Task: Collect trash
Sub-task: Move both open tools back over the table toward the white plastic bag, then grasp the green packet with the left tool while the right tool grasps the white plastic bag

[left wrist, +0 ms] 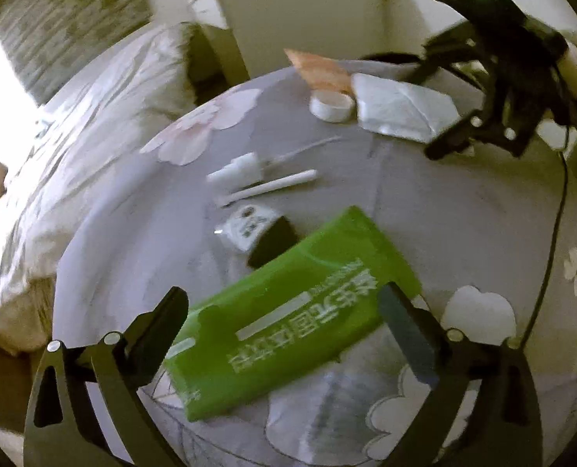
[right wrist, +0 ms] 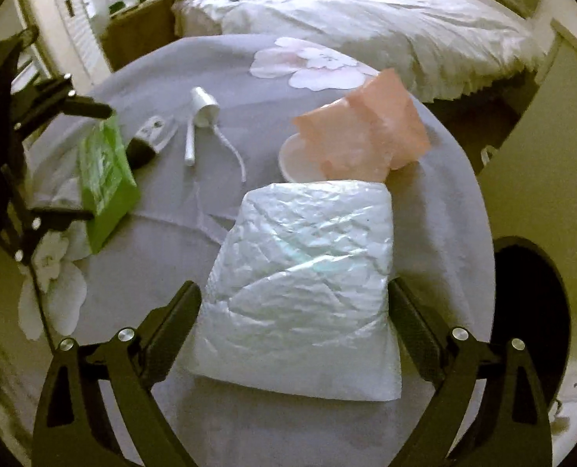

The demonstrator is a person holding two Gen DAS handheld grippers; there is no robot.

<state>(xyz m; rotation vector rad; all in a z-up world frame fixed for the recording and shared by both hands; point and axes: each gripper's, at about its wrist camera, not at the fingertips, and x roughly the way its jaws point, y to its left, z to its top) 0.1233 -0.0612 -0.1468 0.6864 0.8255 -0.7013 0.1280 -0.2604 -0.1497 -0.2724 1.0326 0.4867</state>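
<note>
A round table under a grey floral cloth holds the trash. My left gripper is open and straddles a green packet lying flat. My right gripper is open around a crumpled white plastic bag; its fingertips stand at the bag's sides. Behind it lie a pink bag and a white round lid. A white spray nozzle with a tube, a white stick and a small black-ended wrapper lie mid-table.
A bed with white bedding stands beyond the table. A cardboard box sits beside it. A white cabinet is close to the table's edge. A dark round bin opening shows low beside the table.
</note>
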